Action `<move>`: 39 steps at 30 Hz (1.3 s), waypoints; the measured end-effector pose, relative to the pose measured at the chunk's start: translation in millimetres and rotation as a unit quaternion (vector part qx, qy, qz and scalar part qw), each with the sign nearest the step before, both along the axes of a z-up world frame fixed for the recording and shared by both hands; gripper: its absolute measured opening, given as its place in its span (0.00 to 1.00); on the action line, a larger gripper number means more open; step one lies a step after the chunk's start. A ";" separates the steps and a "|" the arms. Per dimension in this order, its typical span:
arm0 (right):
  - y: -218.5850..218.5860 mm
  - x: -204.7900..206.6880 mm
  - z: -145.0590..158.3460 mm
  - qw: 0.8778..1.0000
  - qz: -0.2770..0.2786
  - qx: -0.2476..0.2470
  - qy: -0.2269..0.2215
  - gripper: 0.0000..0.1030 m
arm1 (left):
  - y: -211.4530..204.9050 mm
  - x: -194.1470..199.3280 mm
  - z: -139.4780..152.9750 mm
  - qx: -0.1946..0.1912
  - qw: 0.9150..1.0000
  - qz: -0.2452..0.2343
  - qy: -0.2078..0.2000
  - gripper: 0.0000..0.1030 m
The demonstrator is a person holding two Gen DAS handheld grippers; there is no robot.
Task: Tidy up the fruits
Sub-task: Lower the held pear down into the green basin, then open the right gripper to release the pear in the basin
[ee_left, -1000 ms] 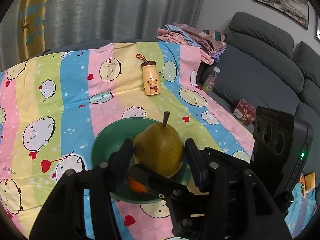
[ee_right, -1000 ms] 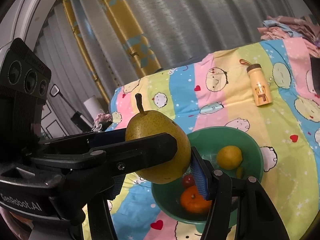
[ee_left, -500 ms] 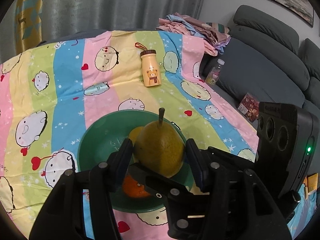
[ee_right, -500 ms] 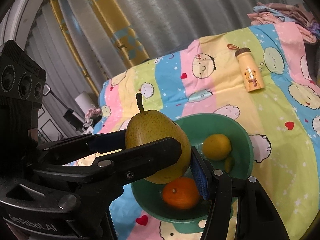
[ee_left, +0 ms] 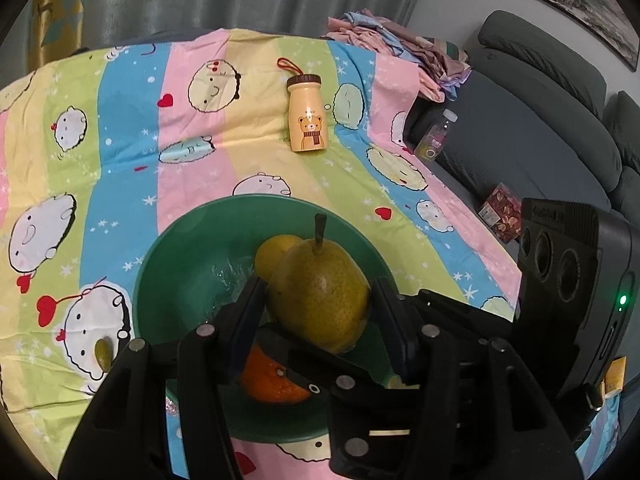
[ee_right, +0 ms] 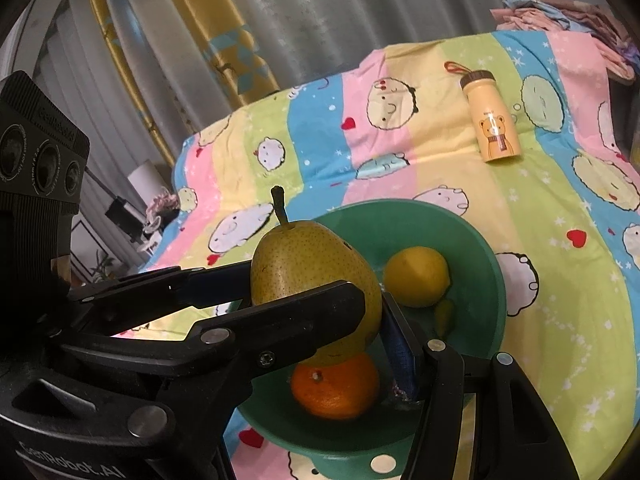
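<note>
The left wrist view alone shows a grey sofa [ee_left: 520,132] to the right of the left hand-held gripper [ee_left: 318,304], with a clear bottle [ee_left: 436,138] and a snack packet [ee_left: 502,212] on its seat; the right wrist view alone shows curtains [ee_right: 224,32] and a dim room corner off to the left of the right hand-held gripper [ee_right: 316,300]. Both hand-held grippers clamp the same pear [ee_left: 320,296], stem up, one pair of fingers crossing the other, each at a middling spread with pads pressed to the fruit's sides. The pear hangs directly over the green bowl [ee_left: 176,264], which lies just below and ahead of the fingers. In the bowl sit a lemon [ee_right: 416,276] on the far side and an orange [ee_right: 336,386] right under the pear. A small olive-coloured piece [ee_left: 103,350] lies outside the rim to the left. Beyond the bowl a bear-print bottle [ee_left: 307,118] lies well clear on the striped cloth [ee_left: 128,120], with open cloth all around; folded clothes [ee_left: 400,46] pile at the far right edge.
</note>
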State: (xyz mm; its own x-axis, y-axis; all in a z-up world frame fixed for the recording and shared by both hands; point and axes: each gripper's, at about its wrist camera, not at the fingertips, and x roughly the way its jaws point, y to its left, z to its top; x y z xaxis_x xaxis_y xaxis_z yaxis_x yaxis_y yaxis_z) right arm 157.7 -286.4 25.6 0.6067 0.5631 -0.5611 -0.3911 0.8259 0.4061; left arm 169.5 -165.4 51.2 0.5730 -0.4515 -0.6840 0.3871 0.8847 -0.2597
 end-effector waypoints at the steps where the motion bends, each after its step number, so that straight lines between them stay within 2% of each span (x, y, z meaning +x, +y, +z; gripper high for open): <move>1: 0.7 0.9 -1.0 1.000 -0.001 -0.002 0.002 0.59 | 0.8 1.9 -2.3 -0.003 1.000 0.000 0.003 0.54; 25: 17.1 9.9 -12.3 0.996 -0.025 -0.083 0.024 0.59 | 4.0 22.1 -25.6 -0.015 0.998 -0.015 0.051 0.58; 35: 18.7 10.2 -14.0 0.995 -0.032 -0.095 0.029 0.59 | 5.0 23.9 -28.0 -0.019 0.998 -0.014 0.063 0.58; 39: 21.0 7.9 -12.2 0.993 -0.039 -0.107 0.023 0.59 | 3.2 22.6 -28.7 0.001 0.998 -0.010 0.060 0.57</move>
